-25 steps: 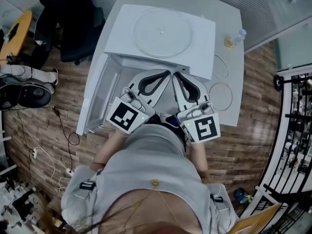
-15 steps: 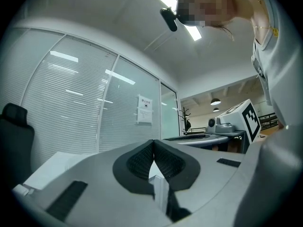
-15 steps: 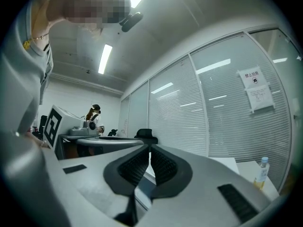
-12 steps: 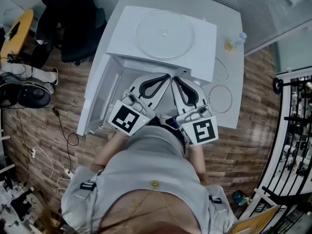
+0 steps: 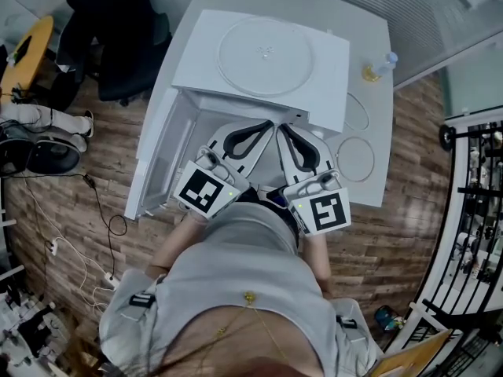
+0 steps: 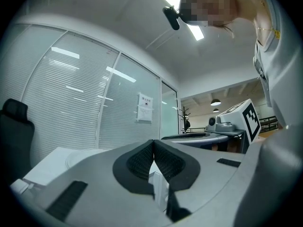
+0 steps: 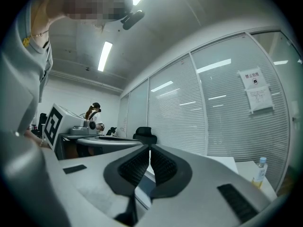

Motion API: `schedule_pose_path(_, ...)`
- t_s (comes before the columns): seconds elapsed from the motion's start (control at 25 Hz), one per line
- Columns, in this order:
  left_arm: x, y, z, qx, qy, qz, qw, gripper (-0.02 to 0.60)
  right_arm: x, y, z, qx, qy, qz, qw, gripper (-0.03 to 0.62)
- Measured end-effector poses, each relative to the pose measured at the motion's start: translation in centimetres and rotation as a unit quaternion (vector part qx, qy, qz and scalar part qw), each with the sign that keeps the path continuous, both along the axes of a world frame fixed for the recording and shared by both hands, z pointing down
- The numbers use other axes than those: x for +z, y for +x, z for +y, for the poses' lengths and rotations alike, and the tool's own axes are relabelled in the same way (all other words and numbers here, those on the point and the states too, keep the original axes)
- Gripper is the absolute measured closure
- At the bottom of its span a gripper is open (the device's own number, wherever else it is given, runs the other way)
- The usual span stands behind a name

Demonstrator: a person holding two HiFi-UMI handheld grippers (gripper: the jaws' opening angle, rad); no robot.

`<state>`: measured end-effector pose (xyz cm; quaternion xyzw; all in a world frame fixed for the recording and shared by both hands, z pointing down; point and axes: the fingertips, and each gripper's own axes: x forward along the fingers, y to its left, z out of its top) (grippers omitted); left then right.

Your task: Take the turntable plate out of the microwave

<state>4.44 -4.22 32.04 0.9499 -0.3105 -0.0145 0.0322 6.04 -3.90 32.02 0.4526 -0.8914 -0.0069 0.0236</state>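
Grippers (image 6: 152, 142) (image 7: 149, 149) unmoved, jaws together (nothing held)

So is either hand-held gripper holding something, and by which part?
Nothing is held. The left hand-held gripper and right hand-held gripper are both shut and empty. The turntable plate lies on top of the microwave, touched by neither.

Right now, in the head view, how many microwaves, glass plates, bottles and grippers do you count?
microwave: 1
glass plate: 1
bottle: 1
grippers: 2 (left gripper, right gripper)
Total: 5
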Motion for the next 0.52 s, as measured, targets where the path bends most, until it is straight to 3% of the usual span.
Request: schedule_pose_path(0.52,0.07,0.1,-0.43,0.005,-0.006,0.0,1.0,0.552,0.06,0.26,-0.47,0.006,-0.003,0.006,1.0,0.574)
